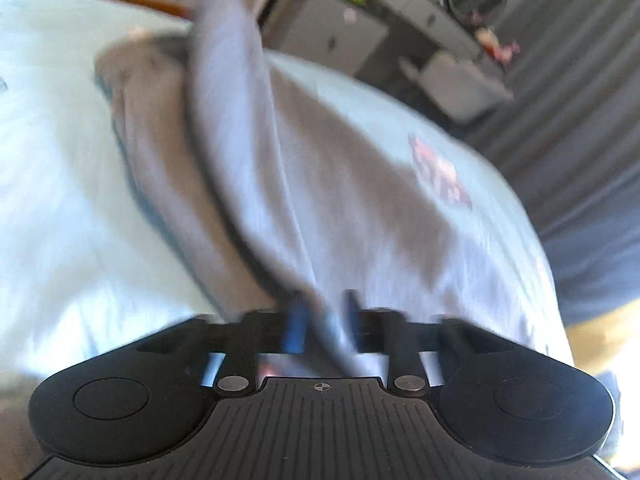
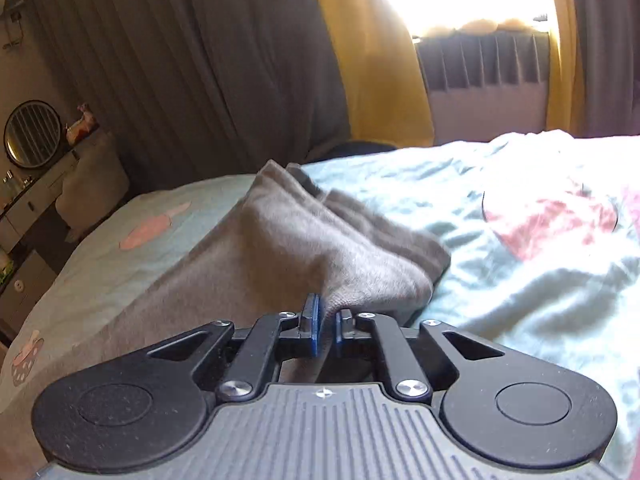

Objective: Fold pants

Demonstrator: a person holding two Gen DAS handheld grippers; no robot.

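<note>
Both tongs [image 1: 322,322] [image 2: 327,330] pinch grey pants [image 2: 280,248], fabric trailing ahead

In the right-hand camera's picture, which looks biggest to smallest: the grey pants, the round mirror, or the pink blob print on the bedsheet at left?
1. grey pants, by far
2. round mirror and pink print: similar, unsure since distances differ

I count one pair of grey pants [image 2: 280,240] and one bed with a light green sheet [image 2: 500,280]. There are two grippers, left gripper [image 1: 322,320] and right gripper [image 2: 326,320]. One round mirror [image 2: 32,134] stands on one grey dresser [image 1: 340,36].
</note>
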